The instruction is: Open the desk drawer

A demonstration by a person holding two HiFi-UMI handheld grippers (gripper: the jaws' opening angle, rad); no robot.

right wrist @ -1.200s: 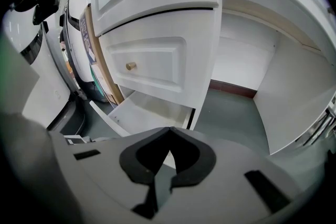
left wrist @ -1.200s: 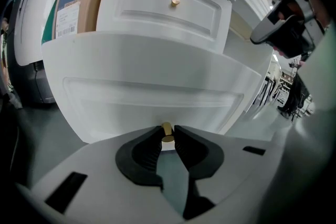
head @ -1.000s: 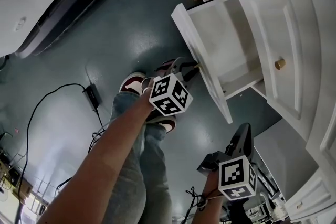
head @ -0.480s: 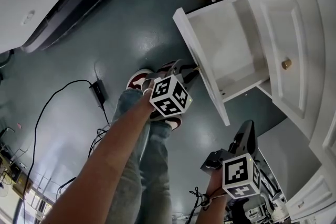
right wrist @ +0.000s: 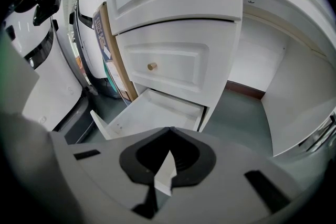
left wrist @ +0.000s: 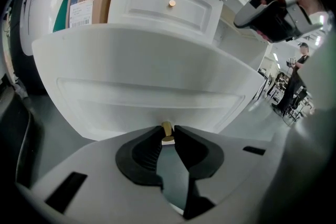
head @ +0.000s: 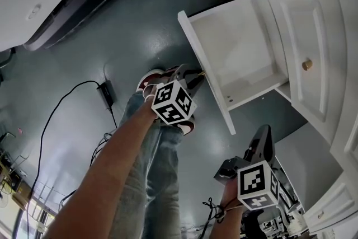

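drawer (head: 240, 45): lowest one of the white desk (head: 313, 19), pulled farther out than a second ago; more of its inside shows
left gripper (left wrist: 167, 135): jaws pinch the drawer's brass knob (left wrist: 167, 128); has drawn back with the drawer front
right gripper (right wrist: 169, 131): jaws pressed together, nothing between them; apart from the drawer

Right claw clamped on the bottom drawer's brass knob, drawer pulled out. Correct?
Not quite: it's the left claw that is clamped on the brass knob, as the left gripper view shows. The bottom drawer is pulled out.
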